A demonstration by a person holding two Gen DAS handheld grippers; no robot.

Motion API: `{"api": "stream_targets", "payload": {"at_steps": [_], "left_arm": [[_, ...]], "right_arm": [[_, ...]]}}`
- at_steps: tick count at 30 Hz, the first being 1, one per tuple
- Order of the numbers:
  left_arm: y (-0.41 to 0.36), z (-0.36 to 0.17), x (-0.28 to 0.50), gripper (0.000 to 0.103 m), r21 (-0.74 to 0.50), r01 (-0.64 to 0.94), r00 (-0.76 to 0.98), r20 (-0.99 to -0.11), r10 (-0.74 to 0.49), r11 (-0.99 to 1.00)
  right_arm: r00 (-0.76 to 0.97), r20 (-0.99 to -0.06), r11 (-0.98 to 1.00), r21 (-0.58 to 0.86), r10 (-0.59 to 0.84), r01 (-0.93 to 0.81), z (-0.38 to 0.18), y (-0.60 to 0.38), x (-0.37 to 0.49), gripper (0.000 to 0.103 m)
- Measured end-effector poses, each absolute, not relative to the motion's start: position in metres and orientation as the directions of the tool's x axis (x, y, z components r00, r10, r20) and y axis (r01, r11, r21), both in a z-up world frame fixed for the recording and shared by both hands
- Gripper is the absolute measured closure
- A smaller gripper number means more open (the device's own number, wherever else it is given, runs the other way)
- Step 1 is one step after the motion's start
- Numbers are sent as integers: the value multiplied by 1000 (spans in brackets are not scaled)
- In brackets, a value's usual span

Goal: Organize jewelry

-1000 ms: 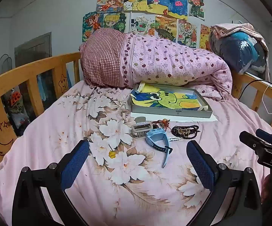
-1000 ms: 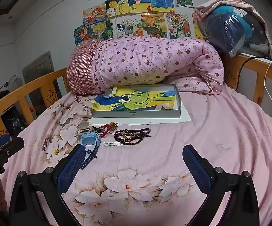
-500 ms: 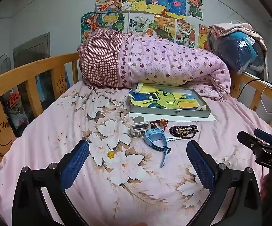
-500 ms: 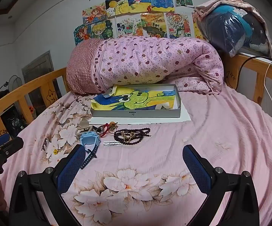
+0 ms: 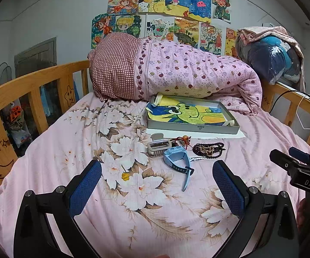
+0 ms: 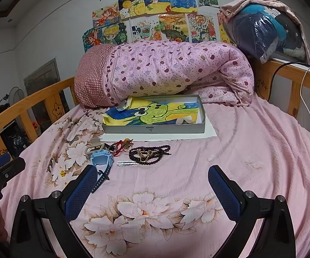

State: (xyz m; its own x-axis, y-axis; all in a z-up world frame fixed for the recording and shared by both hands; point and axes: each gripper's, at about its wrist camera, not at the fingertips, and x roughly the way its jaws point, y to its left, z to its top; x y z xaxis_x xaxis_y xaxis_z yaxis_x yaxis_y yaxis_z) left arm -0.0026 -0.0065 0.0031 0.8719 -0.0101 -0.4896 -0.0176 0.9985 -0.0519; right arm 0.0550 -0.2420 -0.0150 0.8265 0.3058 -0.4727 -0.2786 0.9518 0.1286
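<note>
**Both grippers wide open over the bed, jewelry loose in front of the tray**

The left gripper (image 5: 157,182) and the right gripper (image 6: 152,185) hang low over the near part of the pink floral bedsheet (image 6: 251,150), each with its jaws spread wide and nothing between the blue pads. Both point toward the small heap of items. Judging from this, no piece has been picked up yet, and the wide spread suits a first reach at small, low-lying things.

The jewelry lies in a loose row on the sheet, just near of the tray. At the left is a beige hair claw clip (image 5: 158,146), and touching it on its near side is a light blue children's watch (image 5: 176,157) with its strap trailing toward the camera. Behind the watch sits a red cord charm (image 5: 181,139). To the right is a dark beaded bracelet (image 6: 148,153), coiled, with something gold-coloured in the middle. Just near of the beads lies a thin white hair pin (image 6: 126,163).

The likely destination is the shallow grey box tray (image 6: 155,130), set on a white sheet of paper (image 6: 208,132) at the foot of the rolled pink quilt (image 6: 165,73). The tray holds a crayon drawing of a green frog (image 6: 155,112) that lines its floor, with its left edge curling over the rim. A crumpled bit of white paper seems to sit in the right corner; no jewelry shows inside it.

The watch lies closest to the right gripper's left finger, while the beads sit nearer its centre line, so either looks like a fair first pick.
</note>
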Motion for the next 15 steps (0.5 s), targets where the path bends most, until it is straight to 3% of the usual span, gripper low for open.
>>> {"api": "stream_targets", "payload": {"at_steps": [15], "left_arm": [[-8, 2, -4, 2, -50, -13, 871, -491, -13, 999]], "right_arm": [[822, -477, 950, 136, 312, -282, -19, -246, 56, 0]]}}
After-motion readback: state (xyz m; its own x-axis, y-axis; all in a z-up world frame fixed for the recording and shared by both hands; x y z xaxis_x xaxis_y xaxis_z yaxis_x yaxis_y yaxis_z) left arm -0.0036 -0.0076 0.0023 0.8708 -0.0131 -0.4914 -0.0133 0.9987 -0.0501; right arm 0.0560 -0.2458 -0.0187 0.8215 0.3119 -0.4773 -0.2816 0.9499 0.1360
